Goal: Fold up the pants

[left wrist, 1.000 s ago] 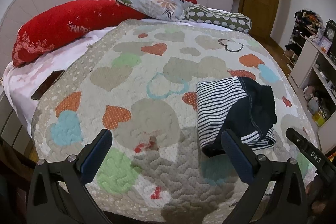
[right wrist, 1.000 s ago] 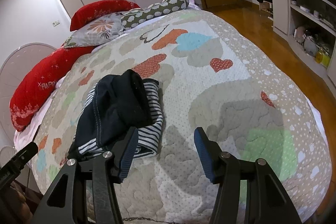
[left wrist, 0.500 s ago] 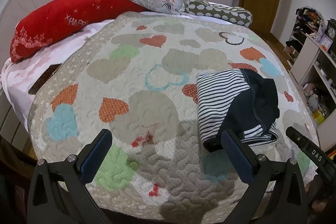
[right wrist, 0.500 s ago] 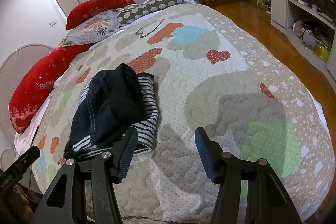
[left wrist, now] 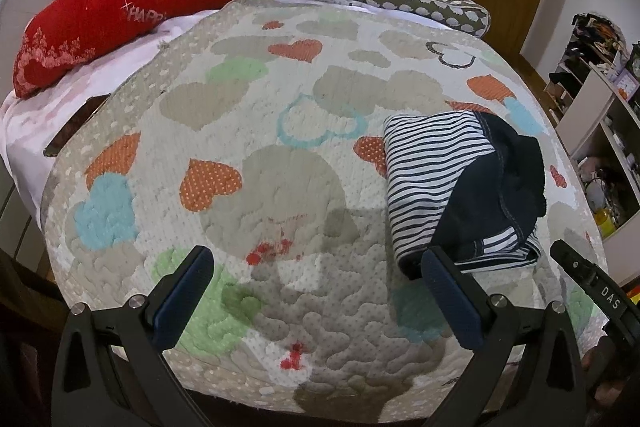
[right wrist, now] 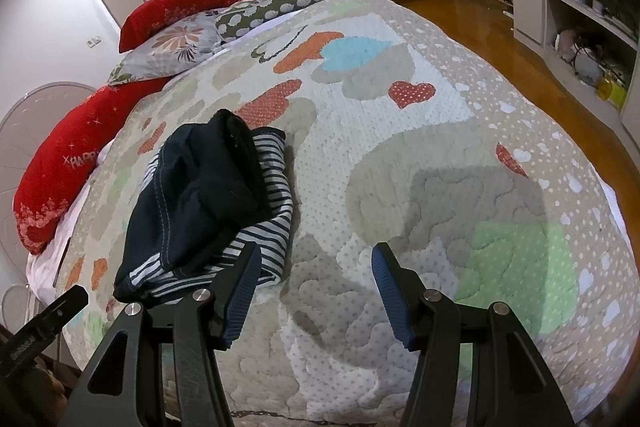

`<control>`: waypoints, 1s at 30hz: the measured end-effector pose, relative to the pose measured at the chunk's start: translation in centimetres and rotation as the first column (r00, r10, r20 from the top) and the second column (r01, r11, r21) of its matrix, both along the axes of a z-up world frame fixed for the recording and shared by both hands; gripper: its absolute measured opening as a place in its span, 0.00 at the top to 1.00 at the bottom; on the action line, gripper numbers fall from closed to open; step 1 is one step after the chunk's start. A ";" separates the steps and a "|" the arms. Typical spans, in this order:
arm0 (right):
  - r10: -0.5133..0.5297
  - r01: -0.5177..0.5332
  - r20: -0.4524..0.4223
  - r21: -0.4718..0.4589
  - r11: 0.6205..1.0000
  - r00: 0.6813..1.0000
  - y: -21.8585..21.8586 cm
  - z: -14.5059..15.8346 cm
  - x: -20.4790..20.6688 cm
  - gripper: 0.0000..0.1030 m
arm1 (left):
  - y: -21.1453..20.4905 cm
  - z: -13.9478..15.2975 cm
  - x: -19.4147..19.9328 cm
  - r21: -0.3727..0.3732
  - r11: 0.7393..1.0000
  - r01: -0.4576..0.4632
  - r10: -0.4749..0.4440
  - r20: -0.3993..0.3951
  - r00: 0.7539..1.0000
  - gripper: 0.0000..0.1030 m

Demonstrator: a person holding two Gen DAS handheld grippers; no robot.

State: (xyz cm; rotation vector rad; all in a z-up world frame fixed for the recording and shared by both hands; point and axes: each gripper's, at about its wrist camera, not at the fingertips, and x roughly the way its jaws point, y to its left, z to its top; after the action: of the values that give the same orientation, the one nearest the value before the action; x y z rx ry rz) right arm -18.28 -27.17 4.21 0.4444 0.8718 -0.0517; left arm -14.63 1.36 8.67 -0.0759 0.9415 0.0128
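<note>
Left wrist view first: left claw [left wrist: 316, 293] spread wide, nothing between the blue pads, hanging over bare quilt [left wrist: 256, 115]. Sunk a touch closer to the bed than a second back, and tipped a little steeper. At two o'clock from that claw, pants [left wrist: 464, 187] in a rumpled heap — striped fabric beneath, dark navy bunched on top — near hem just beyond the right-hand pad, not touching as far as can be told. Out at eleven o'clock, red pillow [left wrist: 112, 19] by the headboard.

Right wrist view: right claw [right wrist: 314, 293] also apart, holding nothing, barely shifted from a second ago. Same heap at ten o'clock, near edge partly hidden behind the left-hand finger; contact impossible to confirm. Wooden floor [right wrist: 480, 15] off at one o'clock.

Reading of it: both claws closing on the bundle's near edge, no grip taken, garment not yet spread flat. Folding proper hardly begun; likely next, a pinch on each near corner.
</note>
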 end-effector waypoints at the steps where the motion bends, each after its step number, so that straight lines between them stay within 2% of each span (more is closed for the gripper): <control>1: 0.000 0.000 -0.002 0.001 1.000 1.000 0.0 0.0 0.0 0.41 | 0.0 0.0 0.0 -0.001 1.000 0.000 0.000 -0.002 1.000 0.00; 30: 0.000 0.000 -0.032 0.006 1.000 0.999 0.0 -1.1 0.1 0.40 | 0.3 -1.6 0.5 -0.012 1.000 -0.010 0.010 -0.046 0.999 0.00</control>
State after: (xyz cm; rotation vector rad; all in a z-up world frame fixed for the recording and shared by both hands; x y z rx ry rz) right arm -18.14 -27.16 3.16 0.4503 0.9035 -0.0559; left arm -14.14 1.71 7.03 -0.0917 0.9873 0.0180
